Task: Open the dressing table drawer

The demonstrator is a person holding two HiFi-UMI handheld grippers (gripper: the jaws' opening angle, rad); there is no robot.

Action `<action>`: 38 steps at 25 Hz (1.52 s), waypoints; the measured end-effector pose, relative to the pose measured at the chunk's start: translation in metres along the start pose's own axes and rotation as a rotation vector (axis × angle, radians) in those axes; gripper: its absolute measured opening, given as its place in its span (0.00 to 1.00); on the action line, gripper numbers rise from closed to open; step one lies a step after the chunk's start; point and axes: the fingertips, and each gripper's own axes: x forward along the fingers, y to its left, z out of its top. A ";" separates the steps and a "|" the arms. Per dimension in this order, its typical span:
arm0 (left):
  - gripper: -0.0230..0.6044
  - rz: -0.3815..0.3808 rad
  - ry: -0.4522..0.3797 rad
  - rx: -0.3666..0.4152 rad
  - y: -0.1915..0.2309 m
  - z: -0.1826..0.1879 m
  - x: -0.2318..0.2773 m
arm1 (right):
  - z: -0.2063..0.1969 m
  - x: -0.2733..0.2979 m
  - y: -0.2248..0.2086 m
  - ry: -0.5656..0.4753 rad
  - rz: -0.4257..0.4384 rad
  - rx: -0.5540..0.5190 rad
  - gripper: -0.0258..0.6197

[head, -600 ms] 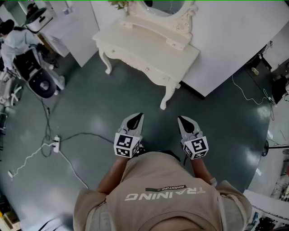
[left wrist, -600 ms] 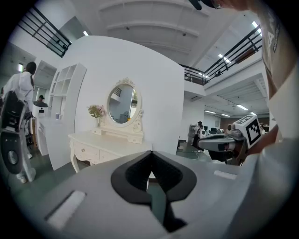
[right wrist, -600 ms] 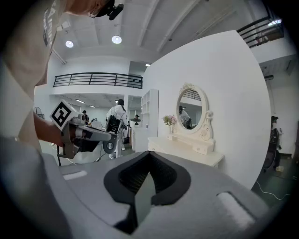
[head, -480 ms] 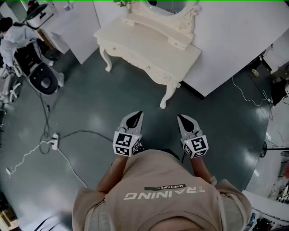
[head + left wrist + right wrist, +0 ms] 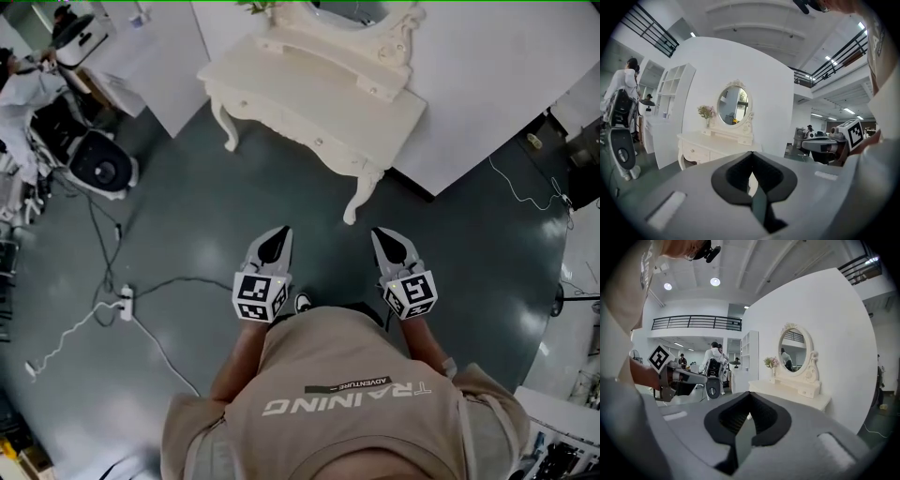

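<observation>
Power strip point(image 5: 126, 302), unlike dressing table point(image 5: 309, 94), shows only overhead.

Cream dressing table point(image 5: 319, 98), dark grey floor point(image 5: 202, 211)

One dressing table point(image 5: 319, 94) stands at the upper middle of the head view with two curved legs point(image 5: 225, 131) in sight, and it carries one oval mirror point(image 5: 732, 104) and one vase of flowers point(image 5: 707, 112). Two grippers show at the lower middle, the left gripper point(image 5: 279, 236) and the right gripper point(image 5: 384, 239), each with one marker cube point(image 5: 260, 296). One power strip point(image 5: 125, 302) lies on the floor point(image 5: 216, 225) at the left, and one other person point(image 5: 23, 89) is at the upper left.
</observation>
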 end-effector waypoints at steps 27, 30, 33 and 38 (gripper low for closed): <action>0.07 0.054 0.172 -0.062 0.087 -0.024 0.074 | -0.040 0.122 -0.045 0.088 0.007 0.098 0.04; 0.07 0.036 0.179 -0.026 0.099 -0.007 0.100 | -0.022 0.157 -0.066 0.045 0.011 0.086 0.04; 0.07 0.019 0.161 0.002 0.108 0.018 0.135 | -0.007 0.188 -0.092 0.014 -0.002 0.092 0.04; 0.07 0.008 0.138 -0.006 0.115 0.060 0.192 | 0.012 0.225 -0.130 0.000 0.017 0.058 0.04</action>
